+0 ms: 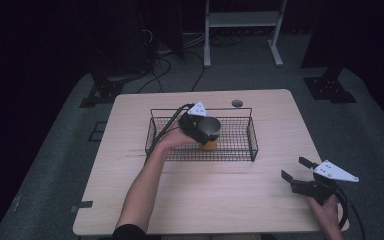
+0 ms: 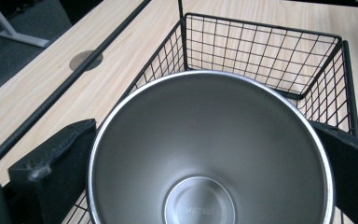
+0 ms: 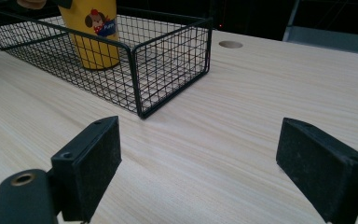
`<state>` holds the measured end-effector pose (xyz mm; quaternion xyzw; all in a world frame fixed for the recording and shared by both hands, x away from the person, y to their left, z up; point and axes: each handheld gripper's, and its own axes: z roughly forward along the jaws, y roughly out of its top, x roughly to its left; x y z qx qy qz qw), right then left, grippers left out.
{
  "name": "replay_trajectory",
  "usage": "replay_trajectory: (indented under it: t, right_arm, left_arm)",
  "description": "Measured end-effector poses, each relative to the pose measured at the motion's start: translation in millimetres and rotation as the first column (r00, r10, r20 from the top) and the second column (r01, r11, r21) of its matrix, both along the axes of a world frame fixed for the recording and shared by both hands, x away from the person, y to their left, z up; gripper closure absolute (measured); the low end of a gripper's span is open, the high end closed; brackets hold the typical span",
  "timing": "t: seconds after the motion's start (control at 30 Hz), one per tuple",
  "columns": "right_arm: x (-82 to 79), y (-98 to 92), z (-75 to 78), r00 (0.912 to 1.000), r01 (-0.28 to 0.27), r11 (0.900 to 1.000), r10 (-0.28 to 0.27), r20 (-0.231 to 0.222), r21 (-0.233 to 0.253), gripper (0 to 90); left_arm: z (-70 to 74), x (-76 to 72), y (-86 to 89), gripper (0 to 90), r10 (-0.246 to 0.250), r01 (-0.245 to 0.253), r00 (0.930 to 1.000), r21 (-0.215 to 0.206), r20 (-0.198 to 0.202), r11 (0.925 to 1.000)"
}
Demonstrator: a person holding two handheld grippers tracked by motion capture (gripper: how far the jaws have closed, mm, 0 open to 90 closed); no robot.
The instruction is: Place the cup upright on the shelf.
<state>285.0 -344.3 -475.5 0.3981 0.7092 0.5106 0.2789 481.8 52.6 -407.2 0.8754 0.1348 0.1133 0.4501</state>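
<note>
The cup [image 3: 94,32] is yellow outside, printed with a small cartoon dog in brown, white and red above a blue patch. Inside, the cup [image 2: 209,154] is plain brushed silver steel with a bright rim. The wire basket [image 1: 252,142] is black, a fine square grid. The table [image 1: 220,200] is pale wood with a light straight grain. The left tongs [image 1: 199,131] and the right tongs [image 1: 296,169] are matt black, each bearing a white-grey three-cornered plate. The floor [image 1: 370,135] is grey.
</note>
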Motion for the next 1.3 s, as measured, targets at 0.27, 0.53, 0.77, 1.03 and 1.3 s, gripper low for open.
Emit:
replay_trajectory:
  t: [0.27,0.53,0.77,1.03,1.3]
  right_arm:
    - [-0.3,-5.3,0.2,1.0000,-0.008,0.999,0.008,0.003,0.043,12.8]
    - [-0.3,-8.1,0.4,1.0000,-0.007,0.997,0.006,0.005,0.073,12.8]
    - [-0.7,-5.9,0.4,1.0000,0.007,0.998,-0.007,0.004,0.057,12.9]
    - [-0.9,-5.6,0.5,0.9999,0.014,0.998,-0.014,0.006,0.058,12.8]
    - [-1.5,-3.8,0.5,0.9999,0.010,0.999,-0.010,0.005,0.043,12.8]
  left_arm:
    - [2.5,0.8,-0.1,0.0,0.000,0.000,1.0000,-0.011,-0.005,0.9999]
    - [9.8,0.4,3.6,0.0,0.008,-0.007,0.9998,-0.036,0.016,0.9993]
    - [16.2,-3.7,7.0,0.0,0.019,-0.018,0.9993,-0.040,0.031,0.9990]
    - [26.3,-10.1,6.7,0.0,0.010,-0.005,0.9969,-0.058,0.078,0.9983]
    - [31.1,-14.7,4.2,0.0,0.009,-0.003,0.9966,-0.077,0.082,0.9970]
